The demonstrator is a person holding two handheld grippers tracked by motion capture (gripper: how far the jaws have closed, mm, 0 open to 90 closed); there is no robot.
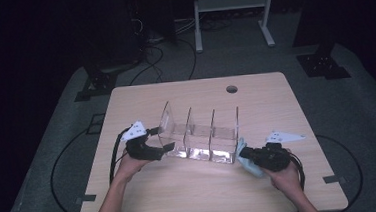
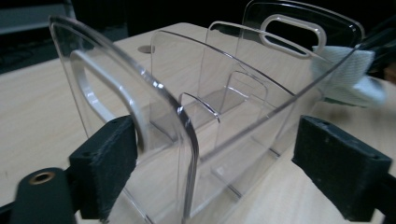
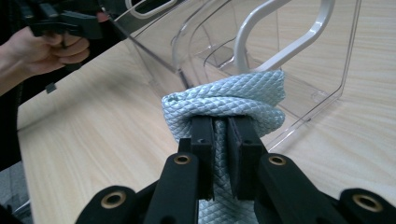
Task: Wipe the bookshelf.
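One clear organizer point(image 1: 200, 135) with three compartments stands mid-desk point(image 1: 182, 196). My left hand-held gripper point(image 1: 165, 148) straddles its end wall, jaws wide and not clamping it. My right hand-held gripper point(image 1: 244, 153) is clenched on one blue cloth point(image 3: 229, 100), pressed to the other end wall.

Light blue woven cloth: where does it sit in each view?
High view: the light blue woven cloth lies right of centre, at the right gripper, against the clear acrylic divided organizer.
Left gripper view: upper right, behind the organizer's far end wall.
Right gripper view: centre, bunched and clamped between the jaws.
Shared landmark: the organizer's end wall with the handle slot.
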